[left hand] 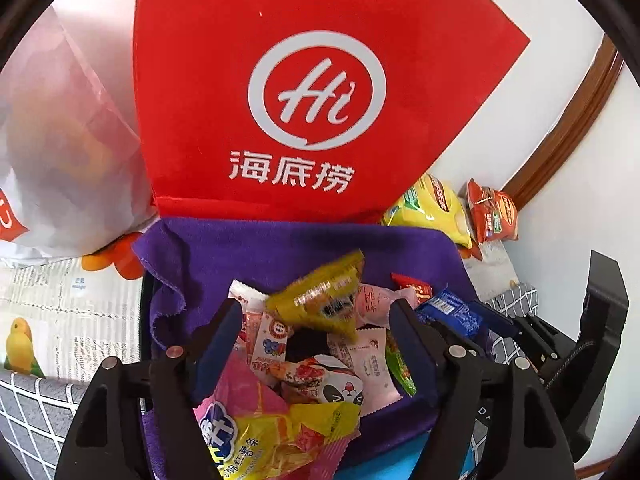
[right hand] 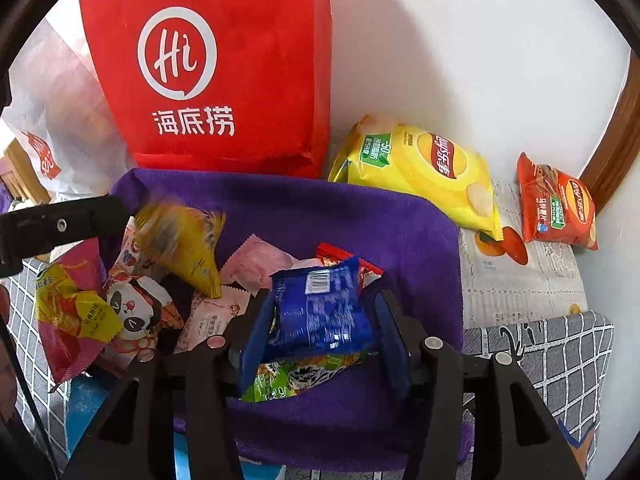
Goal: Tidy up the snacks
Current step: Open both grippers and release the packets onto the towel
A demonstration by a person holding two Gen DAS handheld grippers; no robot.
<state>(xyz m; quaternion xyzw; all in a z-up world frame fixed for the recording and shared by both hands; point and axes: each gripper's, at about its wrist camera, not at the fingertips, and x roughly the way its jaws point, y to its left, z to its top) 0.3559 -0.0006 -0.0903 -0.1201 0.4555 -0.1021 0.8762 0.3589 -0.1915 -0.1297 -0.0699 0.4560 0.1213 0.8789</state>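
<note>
Big red non-woven tote bag with a white Hi logo (right hand: 216,64) stands upright at the back edge of the worktop against the white wall (right hand: 460,40), a white crinkled plastic shopping bag (right hand: 60,120) just beside it on the left. In front of the tote: a bin lined with purple fleece cloth (right hand: 352,216), its back rim touching the tote's base. Worktop has a newspaper-print cover with fruit pictures (right hand: 520,284) and a grey checked cloth (right hand: 560,352) at the near edge. Large yellow crisp bag (right hand: 424,172) leans at the back-right, small orange-red crisp bag (right hand: 556,204) near the right back corner; both outside the bin, so judged not yet sorted. Bin already holds a heap: pink-and-yellow sweet-potato snack pack (left hand: 256,432), panda-face packet (right hand: 136,312), pale pink sachets (right hand: 260,264), green packet (right hand: 288,380), red wrapper (right hand: 340,254). Judged roughly midway: small items in, crisp bags left. Right tongs (right hand: 322,322) over the bin's near-right part, blue foil snack packet (right hand: 320,308) between the pads, left pad touching, right pad seems just clear; grip looks slackening, can't tell if truly let go. Left tongs (left hand: 316,328) spread apart, released; olive-yellow wrapped snack (left hand: 320,300) blurred, apparently loose in the air just ahead of the tips, above the heap at the bin's back-left.
</note>
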